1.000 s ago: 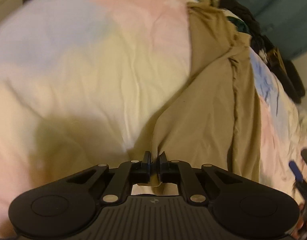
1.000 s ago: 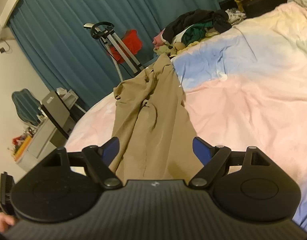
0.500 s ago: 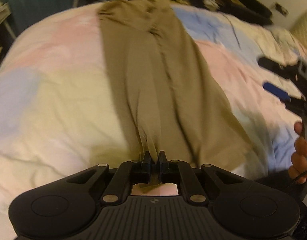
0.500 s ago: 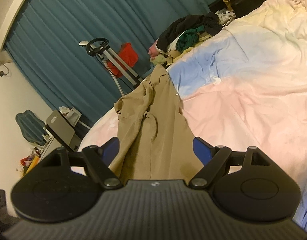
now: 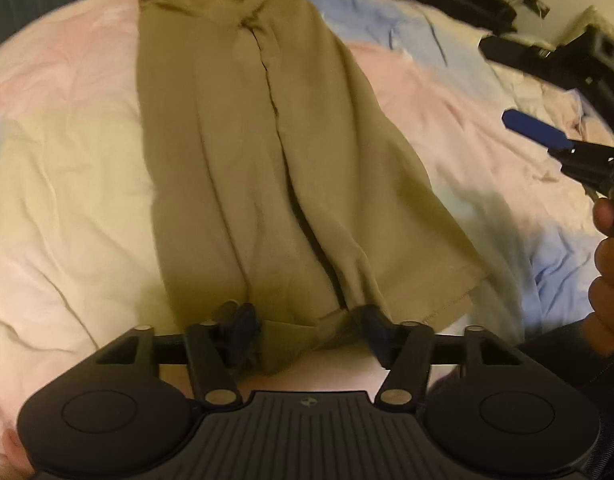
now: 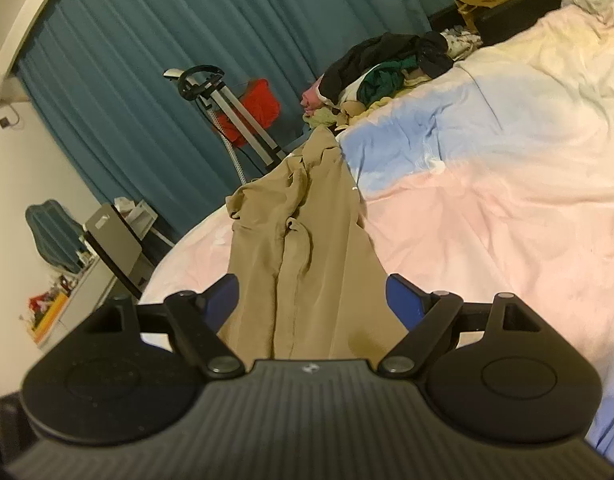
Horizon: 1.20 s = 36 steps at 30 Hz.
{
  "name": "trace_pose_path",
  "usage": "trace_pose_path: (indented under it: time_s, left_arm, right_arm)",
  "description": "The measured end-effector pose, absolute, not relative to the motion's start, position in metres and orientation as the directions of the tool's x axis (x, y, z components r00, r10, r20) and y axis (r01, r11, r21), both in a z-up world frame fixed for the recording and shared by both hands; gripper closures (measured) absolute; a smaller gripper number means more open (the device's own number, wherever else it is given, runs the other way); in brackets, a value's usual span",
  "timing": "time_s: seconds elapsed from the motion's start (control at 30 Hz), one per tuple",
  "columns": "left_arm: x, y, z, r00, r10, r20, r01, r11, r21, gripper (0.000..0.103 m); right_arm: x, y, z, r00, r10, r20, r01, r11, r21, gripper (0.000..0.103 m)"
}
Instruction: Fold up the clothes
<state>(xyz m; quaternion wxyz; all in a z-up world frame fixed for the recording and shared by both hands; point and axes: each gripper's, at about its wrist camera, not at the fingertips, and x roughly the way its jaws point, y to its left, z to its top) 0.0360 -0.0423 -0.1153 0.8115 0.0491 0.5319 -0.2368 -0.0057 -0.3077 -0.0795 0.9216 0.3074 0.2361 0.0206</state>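
Observation:
A pair of tan trousers (image 5: pixel 267 152) lies stretched out lengthwise on a pastel bedspread (image 5: pixel 67 168), legs side by side, hems nearest me. My left gripper (image 5: pixel 307 330) is open, its fingers either side of the near hem, which rests between them. My right gripper (image 6: pixel 313 298) is open and empty, hovering above the same trousers (image 6: pixel 307 264) near their hem end. It also shows in the left wrist view (image 5: pixel 547 112) at the right, held in a hand.
A heap of dark and coloured clothes (image 6: pixel 387 72) sits at the far end of the bed. Teal curtains (image 6: pixel 187 40), a garment steamer stand (image 6: pixel 223 100) and a grey desk (image 6: pixel 115 240) stand beyond the bed's left side.
My left gripper, shut on the trouser hem before, has opened and let it drop onto the bed. The trousers now lie flat and straightened. The right gripper stayed open.

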Motion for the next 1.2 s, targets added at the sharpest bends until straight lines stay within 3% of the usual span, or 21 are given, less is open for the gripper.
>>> trace_pose_path:
  time_s: [0.1, 0.17, 0.27, 0.5, 0.67, 0.73, 0.8, 0.87, 0.9, 0.97, 1.1, 1.2]
  left_arm:
    - [0.036, -0.029, -0.112, 0.332, -0.383, -0.862, 0.44, 0.872, -0.217, 0.04]
    - [0.04, -0.009, -0.11, 0.338, -0.436, -0.834, 0.386, 0.873, -0.299, 0.032]
    - [0.046, 0.022, -0.111, 0.354, -0.522, -0.776, 0.298, 0.849, -0.436, 0.029]
    - [0.055, 0.093, -0.124, 0.446, -0.546, -0.709, -0.019, 0.786, -0.617, 0.028]
    - [0.071, 0.086, -0.154, 0.308, -0.588, -0.748, -0.099, 0.763, -0.639, 0.032]
    - [0.068, 0.083, -0.16, 0.3, -0.609, -0.734, -0.107, 0.743, -0.661, 0.033]
    - [0.064, 0.08, -0.159, 0.267, -0.631, -0.729, -0.088, 0.737, -0.67, 0.04]
    - [0.059, 0.081, -0.157, 0.251, -0.653, -0.714, -0.078, 0.722, -0.688, 0.075]
    - [0.057, 0.083, -0.157, 0.248, -0.667, -0.703, -0.08, 0.709, -0.701, 0.081]
    - [0.052, 0.09, -0.151, 0.264, -0.687, -0.677, -0.074, 0.686, -0.724, 0.088]
    - [0.044, 0.114, -0.138, 0.344, -0.735, -0.584, -0.08, 0.597, -0.798, 0.089]
    - [0.044, 0.116, -0.139, 0.347, -0.722, -0.598, -0.092, 0.609, -0.788, 0.088]
  right_arm:
    - [0.001, -0.309, -0.085, 0.868, 0.196, -0.456, 0.114, 0.816, 0.566, 0.02]
    - [0.006, -0.311, -0.092, 0.842, 0.215, -0.494, 0.127, 0.812, 0.57, 0.021]
    - [0.011, -0.317, -0.11, 0.793, 0.227, -0.565, 0.189, 0.79, 0.583, 0.021]
    - [0.007, -0.339, -0.145, 0.73, 0.191, -0.656, 0.374, 0.692, 0.617, 0.021]
    - [0.001, -0.347, -0.168, 0.689, 0.239, -0.684, 0.437, 0.616, 0.655, 0.039]
    - [0.0, -0.35, -0.175, 0.677, 0.253, -0.691, 0.458, 0.589, 0.666, 0.042]
    - [-0.002, -0.348, -0.179, 0.666, 0.269, -0.696, 0.474, 0.567, 0.674, 0.049]
    - [-0.003, -0.343, -0.182, 0.648, 0.333, -0.685, 0.469, 0.533, 0.704, 0.057]
    - [-0.005, -0.341, -0.182, 0.635, 0.374, -0.676, 0.462, 0.518, 0.72, 0.064]
    - [-0.01, -0.334, -0.18, 0.632, 0.433, -0.643, 0.429, 0.495, 0.756, 0.066]
    - [-0.023, -0.329, -0.167, 0.661, 0.487, -0.57, 0.363, 0.458, 0.812, 0.066]
    - [-0.034, -0.328, -0.162, 0.664, 0.474, -0.578, 0.362, 0.472, 0.804, 0.064]
